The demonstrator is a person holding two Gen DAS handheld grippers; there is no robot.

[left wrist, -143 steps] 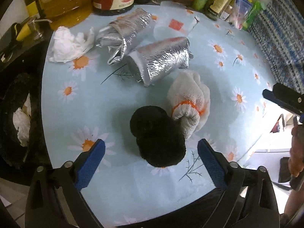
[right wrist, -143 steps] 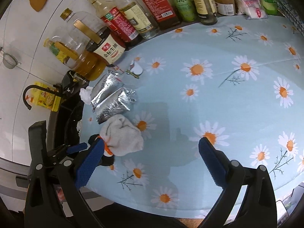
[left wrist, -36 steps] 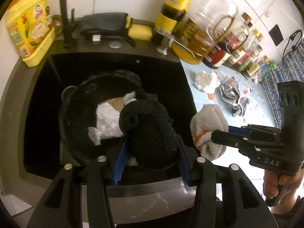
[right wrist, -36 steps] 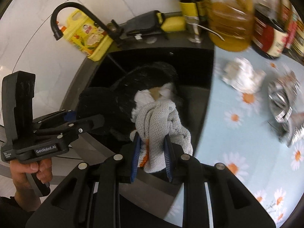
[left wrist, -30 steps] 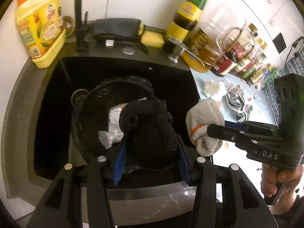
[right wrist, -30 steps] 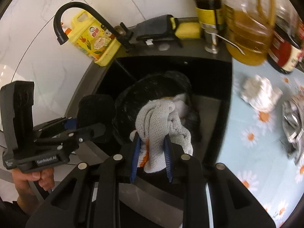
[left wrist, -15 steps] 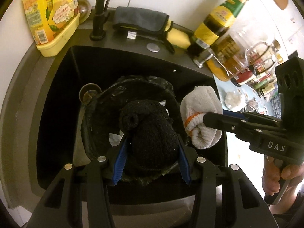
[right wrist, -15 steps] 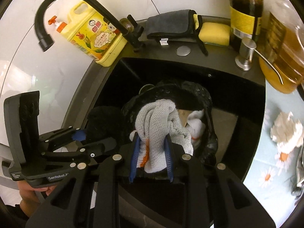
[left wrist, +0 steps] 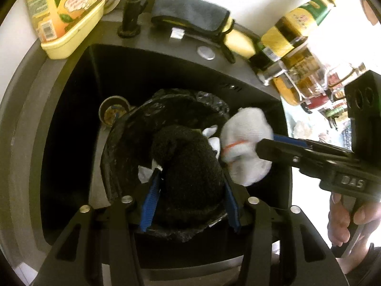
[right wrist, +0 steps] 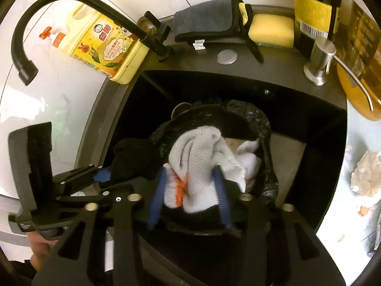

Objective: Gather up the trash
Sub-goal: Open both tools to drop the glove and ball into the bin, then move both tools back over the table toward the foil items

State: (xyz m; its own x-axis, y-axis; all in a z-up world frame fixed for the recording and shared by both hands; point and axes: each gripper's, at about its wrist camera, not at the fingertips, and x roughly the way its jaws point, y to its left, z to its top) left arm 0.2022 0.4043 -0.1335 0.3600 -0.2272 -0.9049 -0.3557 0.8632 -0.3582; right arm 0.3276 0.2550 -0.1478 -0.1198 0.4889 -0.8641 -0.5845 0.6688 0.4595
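Note:
My left gripper [left wrist: 190, 186] is shut on a black sock ball [left wrist: 188, 159] and holds it over the black-lined trash bin [left wrist: 123, 152] standing in the sink. My right gripper [right wrist: 191, 188] is shut on a white sock ball with an orange stripe [right wrist: 200, 162] and holds it over the same bin [right wrist: 259, 124]. The white ball also shows in the left wrist view [left wrist: 247, 143], right beside the black one. White crumpled paper [right wrist: 250, 157] lies inside the bin.
A black sink [left wrist: 71, 109] holds the bin. A black faucet [right wrist: 47, 7], yellow detergent bottle [right wrist: 104, 47], grey cloth [right wrist: 207, 21], yellow sponge [right wrist: 271, 31] and soap pump [right wrist: 321, 57] line the sink's back rim. A crumpled tissue [right wrist: 366, 174] lies on the flowered table at right.
Both grippers have moved further over the bin with their sock balls still held. The white ball now hangs over the bin mouth, close beside the black one.

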